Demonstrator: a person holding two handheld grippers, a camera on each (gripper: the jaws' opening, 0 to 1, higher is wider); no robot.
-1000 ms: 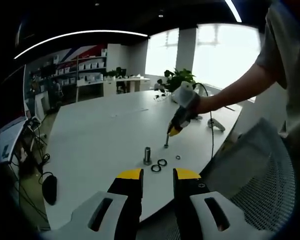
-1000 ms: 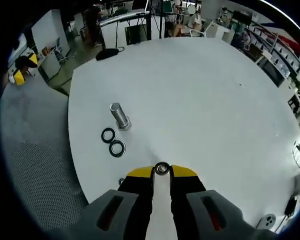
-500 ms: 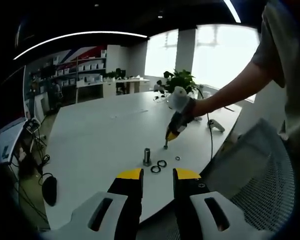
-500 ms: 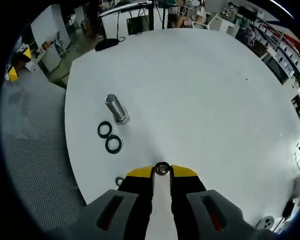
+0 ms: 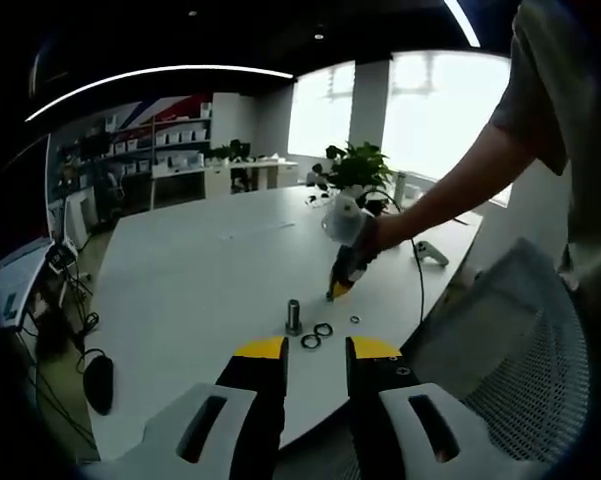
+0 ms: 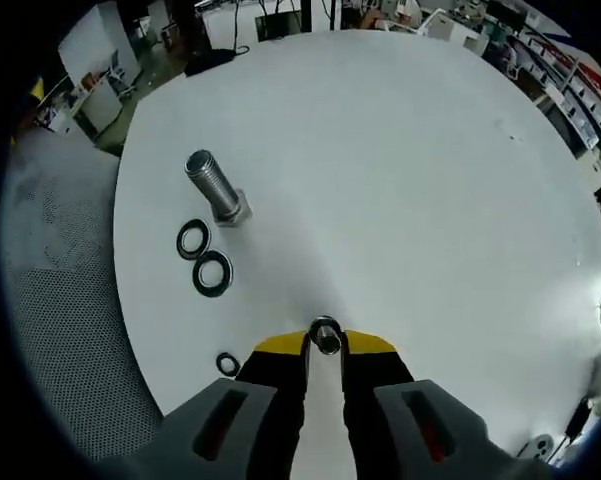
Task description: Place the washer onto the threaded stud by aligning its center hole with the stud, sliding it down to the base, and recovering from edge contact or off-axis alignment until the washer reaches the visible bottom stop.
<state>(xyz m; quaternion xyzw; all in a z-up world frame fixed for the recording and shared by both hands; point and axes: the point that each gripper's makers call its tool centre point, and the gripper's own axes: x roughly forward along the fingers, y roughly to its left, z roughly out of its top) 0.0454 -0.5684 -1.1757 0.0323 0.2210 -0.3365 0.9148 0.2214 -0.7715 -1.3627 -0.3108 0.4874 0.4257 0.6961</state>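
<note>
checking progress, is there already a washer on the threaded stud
No, the threaded stud stands bare on the table, and two black washers lie flat beside its base.

White table [image 6: 400, 180], black washers [image 6: 211, 273]

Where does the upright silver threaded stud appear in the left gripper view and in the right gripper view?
Left gripper view: the upright silver threaded stud stands near the middle, just above the view's own tool tips, at the near table edge.
Right gripper view: the stud sits upper left, leaning in the fisheye.
Shared landmark: the pair of black flat rings lying on the white table beside the stud's base.
</note>
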